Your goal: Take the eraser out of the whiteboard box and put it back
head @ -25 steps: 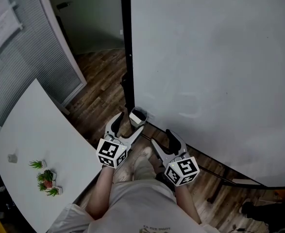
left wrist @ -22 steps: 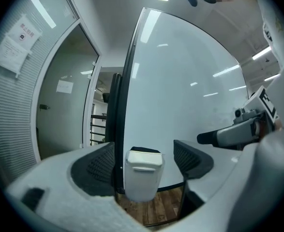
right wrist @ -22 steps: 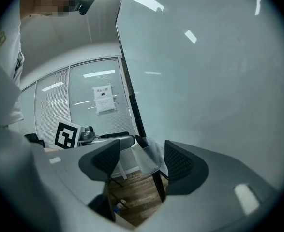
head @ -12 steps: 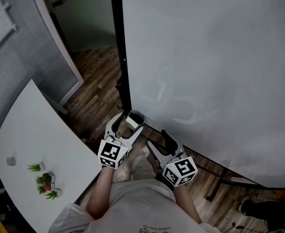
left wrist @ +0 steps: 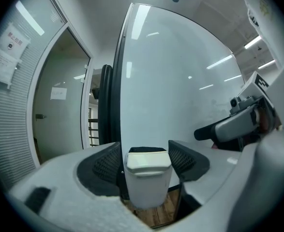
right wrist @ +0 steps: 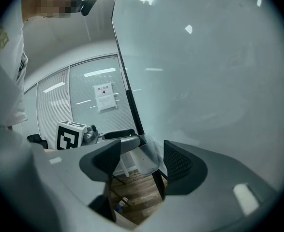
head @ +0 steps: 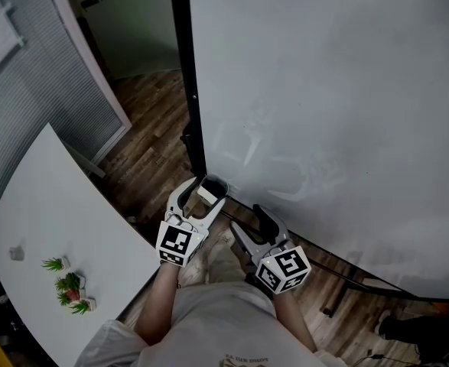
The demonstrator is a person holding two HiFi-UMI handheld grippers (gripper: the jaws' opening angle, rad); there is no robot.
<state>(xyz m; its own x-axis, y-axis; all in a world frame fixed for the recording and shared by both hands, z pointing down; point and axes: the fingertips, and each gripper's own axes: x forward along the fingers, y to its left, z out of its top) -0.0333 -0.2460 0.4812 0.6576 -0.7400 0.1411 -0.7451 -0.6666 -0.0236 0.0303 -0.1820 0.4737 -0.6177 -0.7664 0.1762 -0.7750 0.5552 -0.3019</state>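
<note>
The white eraser (left wrist: pixel 147 178), with black felt on its far side, stands at the whiteboard's (head: pixel 323 90) lower left corner. My left gripper (left wrist: pixel 146 166) has just been closing its jaws, and both pads now lie against the eraser's sides. In the head view the eraser (head: pixel 206 193) sits between the left gripper's fingers (head: pixel 183 193), just in front of the dark-rimmed box (head: pixel 216 182). The right gripper view shows that box (right wrist: pixel 145 156) as clear plastic fixed to the board. My right gripper (head: pixel 248 219) hangs to the right, open with nothing between its jaws.
A black frame post (head: pixel 182 90) runs up the board's left edge. A white table (head: pixel 48 220) with small potted plants (head: pixel 71 285) stands at the left. Beyond it is a glass partition with blinds (head: pixel 25 90). Wood floor (head: pixel 151 144) lies below.
The left gripper's jaws have narrowed onto the eraser at the box. The right gripper has stayed in place.
</note>
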